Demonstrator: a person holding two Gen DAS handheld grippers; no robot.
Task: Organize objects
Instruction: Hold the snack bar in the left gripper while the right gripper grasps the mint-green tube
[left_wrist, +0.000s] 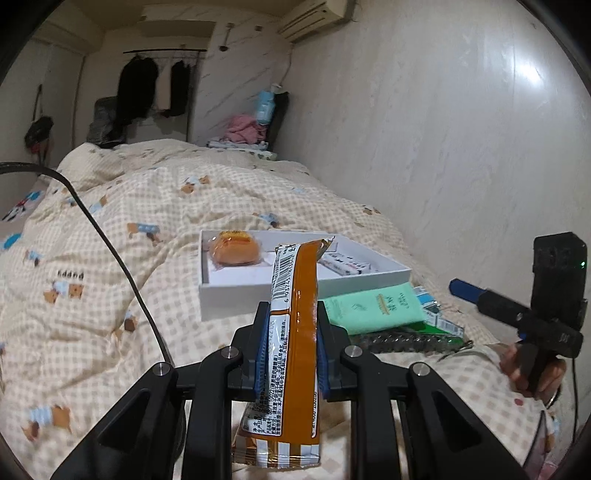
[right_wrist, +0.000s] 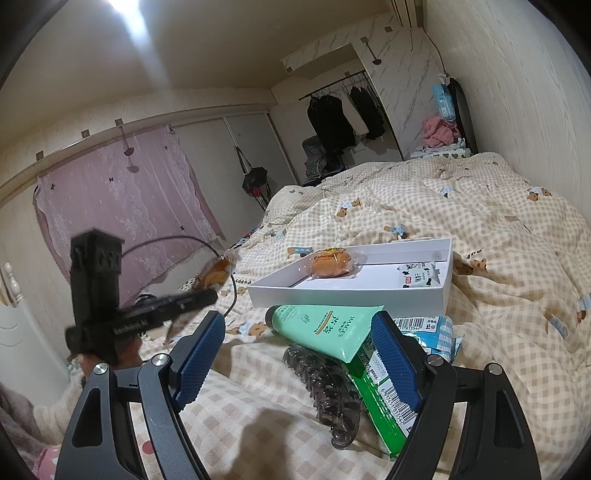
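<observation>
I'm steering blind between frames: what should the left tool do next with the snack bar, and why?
Probably carry it forward over the white box and release. The left tool is shut on the orange snack bar, held short of the box, which already holds a bun and leaves bare floor beside it.

orange snack packet (left_wrist: 295, 332) upright, near white box (left_wrist: 236, 295).

"IMAGES" on green tube (right_wrist: 325, 326)

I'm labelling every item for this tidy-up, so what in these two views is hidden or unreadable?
- Green packet, right wrist view: top under the green tube; hair claw and a finger cover more.
- Blue-white pack, right wrist view: mostly behind that finger.
- Orange snack packet, left wrist view: small print unreadable; in the right wrist view, blurred.
</observation>
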